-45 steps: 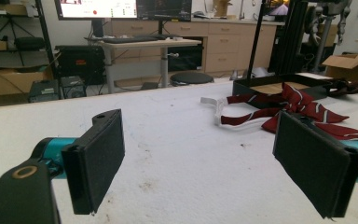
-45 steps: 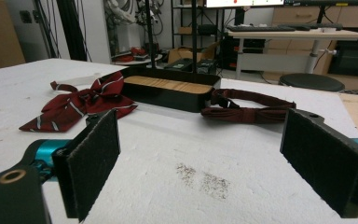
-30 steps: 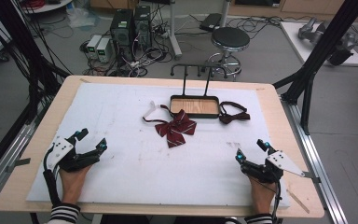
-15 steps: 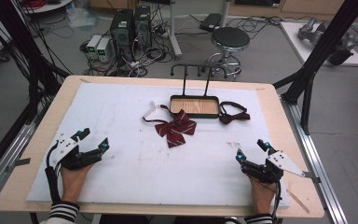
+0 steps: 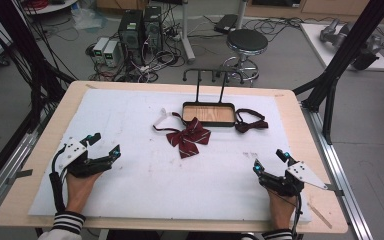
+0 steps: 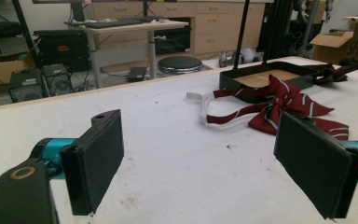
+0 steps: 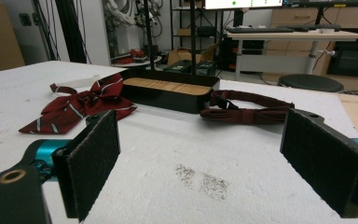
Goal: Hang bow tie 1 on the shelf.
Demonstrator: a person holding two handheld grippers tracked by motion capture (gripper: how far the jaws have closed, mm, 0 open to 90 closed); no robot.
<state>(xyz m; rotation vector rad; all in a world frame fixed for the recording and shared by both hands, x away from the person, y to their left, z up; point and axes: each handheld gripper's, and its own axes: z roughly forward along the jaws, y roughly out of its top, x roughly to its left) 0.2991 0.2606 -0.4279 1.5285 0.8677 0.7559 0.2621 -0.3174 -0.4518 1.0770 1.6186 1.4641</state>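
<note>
A wooden table carries a white foam-like sheet, faintly stained and speckled. Around it lies a grey floor with a round stool, computer towers, tangled cables and black frame posts; desks and drawers stand farther back.

A shallow black tray with a wood-grain bottom and two upright rods sits near the far edge. A striped red bow tie with a white strap lies just in front of it. A plain dark red bow tie lies just beside the tray's right end.

The left gripper rests near the front left, its jaws spread wide and holding nothing. The right gripper rests at the front right, likewise wide apart and empty. Their pads look black and felt-like.
</note>
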